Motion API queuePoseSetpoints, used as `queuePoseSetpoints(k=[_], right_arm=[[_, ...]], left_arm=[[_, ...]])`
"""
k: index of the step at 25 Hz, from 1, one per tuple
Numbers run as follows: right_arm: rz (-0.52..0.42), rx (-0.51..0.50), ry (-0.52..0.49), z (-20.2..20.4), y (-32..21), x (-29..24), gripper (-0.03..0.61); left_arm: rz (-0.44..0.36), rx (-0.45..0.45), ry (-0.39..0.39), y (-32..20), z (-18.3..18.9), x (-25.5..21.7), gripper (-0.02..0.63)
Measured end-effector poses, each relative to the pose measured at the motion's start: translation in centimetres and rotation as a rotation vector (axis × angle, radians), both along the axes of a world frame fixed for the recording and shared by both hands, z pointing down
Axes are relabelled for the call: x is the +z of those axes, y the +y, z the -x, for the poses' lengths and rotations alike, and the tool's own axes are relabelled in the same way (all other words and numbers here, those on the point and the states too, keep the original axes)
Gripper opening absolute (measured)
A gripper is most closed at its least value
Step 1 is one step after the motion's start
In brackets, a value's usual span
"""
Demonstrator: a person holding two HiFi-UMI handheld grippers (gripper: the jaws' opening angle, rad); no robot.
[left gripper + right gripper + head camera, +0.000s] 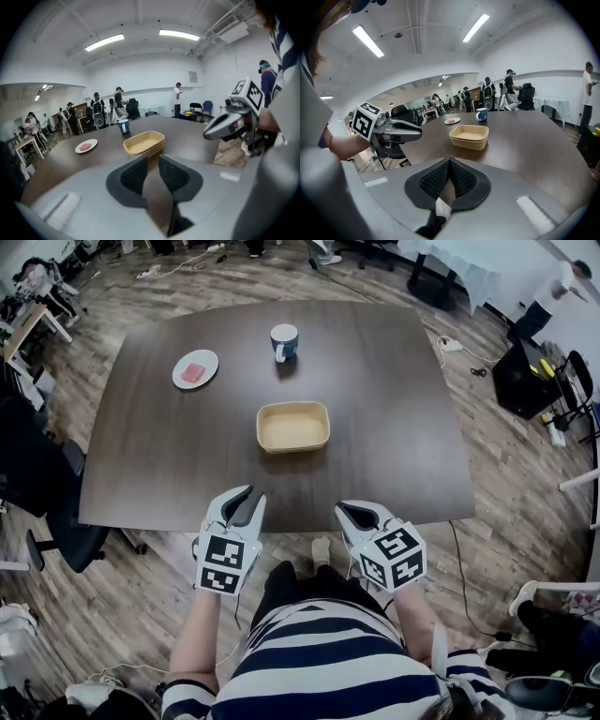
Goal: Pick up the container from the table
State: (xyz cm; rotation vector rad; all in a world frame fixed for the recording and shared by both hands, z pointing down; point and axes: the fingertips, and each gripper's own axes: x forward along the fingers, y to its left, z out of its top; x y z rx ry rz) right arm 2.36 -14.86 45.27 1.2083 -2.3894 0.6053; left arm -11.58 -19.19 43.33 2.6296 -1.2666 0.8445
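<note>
Shallow tan rectangular container sits mid dark wooden table, untouched; left gripper, jaws slightly parted, and right gripper, jaws pressed together, both empty, hang at the near edge, presumably pre-reach.

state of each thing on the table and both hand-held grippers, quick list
container, upright, empty, not grasped
mug, upright, contents not visible
plate, flat, pink item on it
left hand-held gripper, jaws slightly apart, empty
right hand-held gripper, jaws together, empty
</note>
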Motion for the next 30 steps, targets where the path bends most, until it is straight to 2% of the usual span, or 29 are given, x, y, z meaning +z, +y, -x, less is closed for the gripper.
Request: queuePoseSetpoints(k=[5,15,21,30], right_arm=[[0.03,-0.041,-0.007,-0.3,-2.9,0.7,-0.002],[0.08,-0.118,-0.014,-0.7,-7.7,2.6,-0.002],[0.114,-0.178,-0.014,-0.3,-10.0,3.7,-0.002],[0.164,-0.266,-0.02,0.0,-11.6,5.4,-0.002]], left_arm=[[0.017,0.023,-0.045,-2.9,-1.4,0.2,0.0],[0.036,0.106,-0.238,-7.8,-3.4,2.5,0.0],[0.078,0.147,-0.285,-10.1,-4.3,4.1,0.0],[0.13,0.266,-0.411,-12.2,-6.2,6.9,0.0]])
